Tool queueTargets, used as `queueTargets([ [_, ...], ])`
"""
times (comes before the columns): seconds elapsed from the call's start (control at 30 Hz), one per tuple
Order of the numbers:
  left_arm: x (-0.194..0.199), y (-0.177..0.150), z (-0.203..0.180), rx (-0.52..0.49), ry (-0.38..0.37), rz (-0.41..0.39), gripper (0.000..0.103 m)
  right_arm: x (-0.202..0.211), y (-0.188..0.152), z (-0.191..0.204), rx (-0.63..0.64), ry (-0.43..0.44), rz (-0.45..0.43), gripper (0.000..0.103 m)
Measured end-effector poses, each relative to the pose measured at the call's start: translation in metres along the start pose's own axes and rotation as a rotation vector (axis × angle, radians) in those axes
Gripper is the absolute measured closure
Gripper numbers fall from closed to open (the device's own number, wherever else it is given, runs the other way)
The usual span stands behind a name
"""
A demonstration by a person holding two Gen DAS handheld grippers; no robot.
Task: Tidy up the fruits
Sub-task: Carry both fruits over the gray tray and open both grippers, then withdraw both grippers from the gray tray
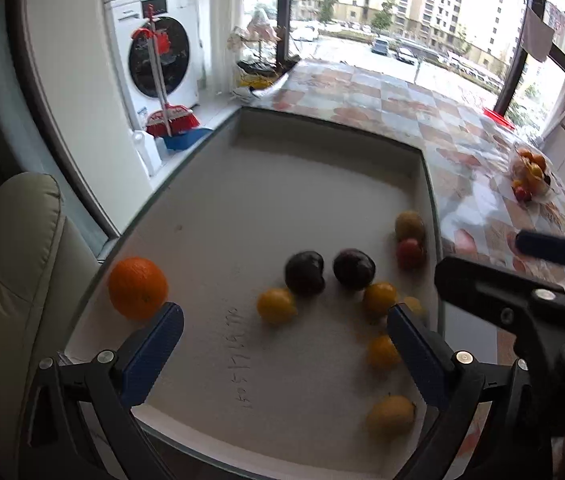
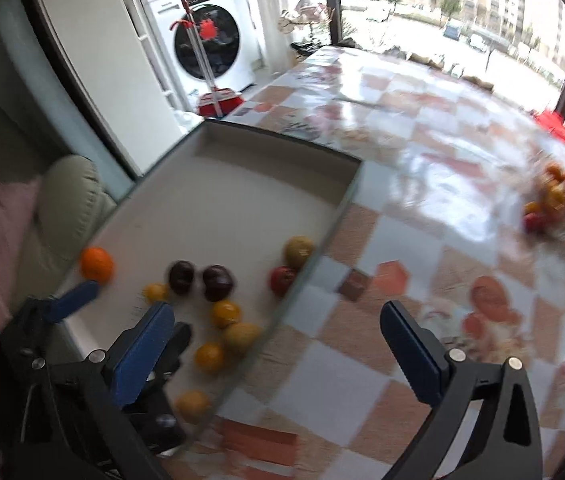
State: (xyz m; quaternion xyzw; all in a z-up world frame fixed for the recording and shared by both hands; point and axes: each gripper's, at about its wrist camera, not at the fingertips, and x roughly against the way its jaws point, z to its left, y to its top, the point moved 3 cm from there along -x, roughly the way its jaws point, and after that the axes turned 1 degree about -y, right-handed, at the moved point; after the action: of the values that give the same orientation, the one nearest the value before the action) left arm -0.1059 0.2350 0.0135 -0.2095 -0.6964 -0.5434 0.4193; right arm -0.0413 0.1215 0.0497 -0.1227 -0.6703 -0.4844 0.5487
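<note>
Lying loose on the pale floor of a shallow white tray (image 1: 322,184), the fruits sit mostly in its near right part: two dark plums (image 1: 305,273) touching side by side, a small yellow fruit (image 1: 276,305) just in front of them, several more yellow fruits (image 1: 380,298) strung toward the near right corner, and a greenish fruit (image 1: 410,225) with a red fruit (image 1: 411,253) against the right wall. A large orange (image 1: 137,288) rests apart at the tray's left edge, just beside the left finger of the left tool (image 1: 284,328). That tool hovers over the tray's near end with its blue pads spread wide and nothing between them; the plums and yellow fruits lie ahead of the gap and toward its right finger. The right tool (image 2: 278,330) is likewise spread and empty, over the tray's right rim and the checkered worktop (image 2: 434,152). The far half of the tray holds nothing, bounded by low walls at the back and right. Beyond the right wall the worktop runs glossy toward a window, carrying a heap of mixed fruit (image 2: 554,200) well apart at the far right. Left of the tray, past its edge, are a pale cushioned chair (image 1: 22,264), a red broom (image 1: 170,116) and a washing machine (image 1: 158,52).
</note>
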Motion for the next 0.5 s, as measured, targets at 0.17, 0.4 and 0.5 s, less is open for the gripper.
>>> queueTargets([
  [0.17,0.007,-0.004,-0.003,-0.015,0.017,-0.019,0.001,-0.002,-0.001,0.007,0.058,-0.061,0.027,0.0],
  [0.4,0.011,-0.004,-0.005,-0.03,0.047,-0.017,0.001,0.0,-0.004,0.006,0.063,-0.071,0.043,0.0],
  [0.5,0.011,-0.006,-0.004,-0.032,0.059,-0.013,0.001,0.005,-0.005,0.008,0.063,-0.078,0.044,0.0],
])
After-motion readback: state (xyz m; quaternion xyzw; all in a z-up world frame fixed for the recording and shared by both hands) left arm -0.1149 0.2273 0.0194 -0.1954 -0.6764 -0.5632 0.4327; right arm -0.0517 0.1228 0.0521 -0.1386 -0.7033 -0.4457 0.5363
